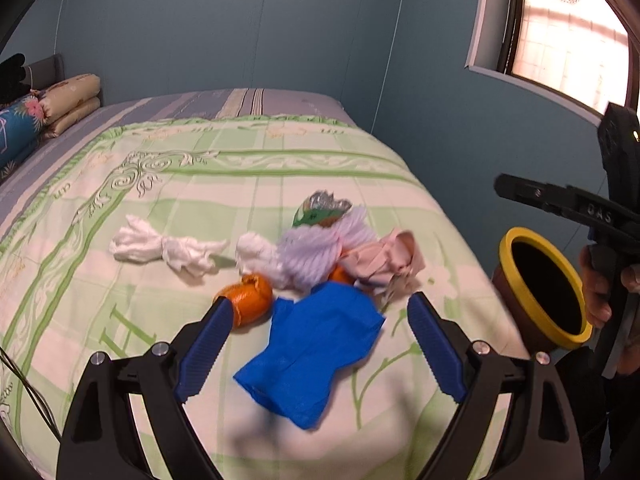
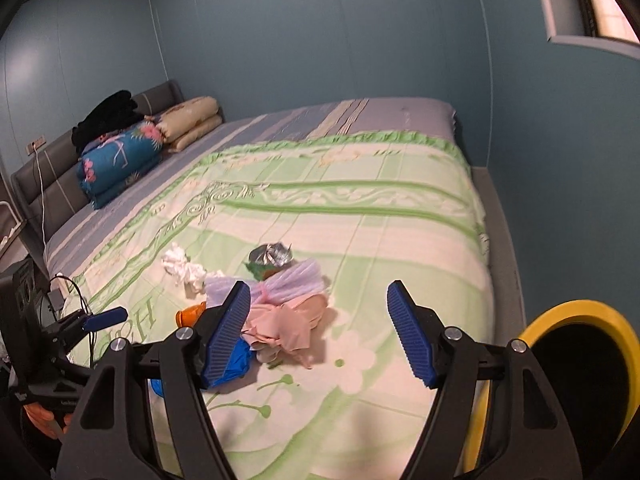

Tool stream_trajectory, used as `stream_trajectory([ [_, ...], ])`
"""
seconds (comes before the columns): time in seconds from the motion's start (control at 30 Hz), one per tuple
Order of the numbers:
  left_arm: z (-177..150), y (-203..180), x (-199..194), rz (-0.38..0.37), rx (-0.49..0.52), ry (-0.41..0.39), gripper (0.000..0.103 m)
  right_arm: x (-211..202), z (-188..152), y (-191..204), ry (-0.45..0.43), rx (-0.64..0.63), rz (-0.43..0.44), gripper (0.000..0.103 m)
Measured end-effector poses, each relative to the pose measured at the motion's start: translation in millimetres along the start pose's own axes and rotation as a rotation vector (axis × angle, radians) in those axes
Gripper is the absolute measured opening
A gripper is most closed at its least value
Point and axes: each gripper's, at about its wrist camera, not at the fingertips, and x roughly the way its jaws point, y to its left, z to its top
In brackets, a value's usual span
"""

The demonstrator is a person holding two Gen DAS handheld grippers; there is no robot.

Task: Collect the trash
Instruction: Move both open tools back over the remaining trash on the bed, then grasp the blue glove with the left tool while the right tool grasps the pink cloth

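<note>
Trash lies in a heap on the green bedspread point(image 1: 280, 168): a blue cloth point(image 1: 316, 356), orange peel point(image 1: 250, 298), white tissue point(image 1: 168, 250), a pale purple bag point(image 1: 320, 250), pink wrapping point(image 1: 384, 262) and a green-and-foil wrapper point(image 1: 322, 210). My left gripper point(image 1: 320, 344) is open and empty, its jaws astride the blue cloth just above it. My right gripper point(image 2: 320, 328) is open and empty above the bedspread point(image 2: 360, 208), right of the pink wrapping point(image 2: 288, 326). A yellow-rimmed brown bin point(image 1: 540, 292) stands at the bed's right edge; it also shows in the right wrist view point(image 2: 568, 380).
Folded quilts and pillows point(image 2: 140, 148) lie at the headboard, far left. Blue walls run behind and to the right of the bed, with a window point(image 1: 568, 36) at upper right. Cables point(image 2: 76, 300) lie at the bed's left edge.
</note>
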Motion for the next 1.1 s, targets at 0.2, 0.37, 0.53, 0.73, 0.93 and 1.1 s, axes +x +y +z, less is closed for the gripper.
stream_trajectory([
  [0.2,-17.0,9.3,22.7,-0.026,-0.024,0.057,0.085,41.1,-8.1,10.5,0.057,-0.004,0.036,0.067],
  [0.37,-24.4,13.6,33.6,-0.033,-0.026,0.083,0.085,67.0,-13.2,13.9,0.094,0.001,0.053,0.065],
  [0.53,-30.2,15.4,40.5,-0.054,-0.039,0.104,0.085,83.3,-20.6,14.9,0.131,0.014,0.074,0.063],
  [0.73,-35.8,9.4,50.6,-0.060,-0.019,0.129,0.085,96.4,-25.5,16.3,0.157,0.016,0.080,0.062],
  [0.93,-36.8,7.2,59.9,-0.058,-0.017,0.150,0.076,107.3,-29.1,15.0,0.184,0.020,0.085,0.056],
  [1.1,-37.2,-0.3,66.0,-0.064,0.006,0.169,0.062,115.5,-31.1,17.1,0.200,0.028,0.098,0.050],
])
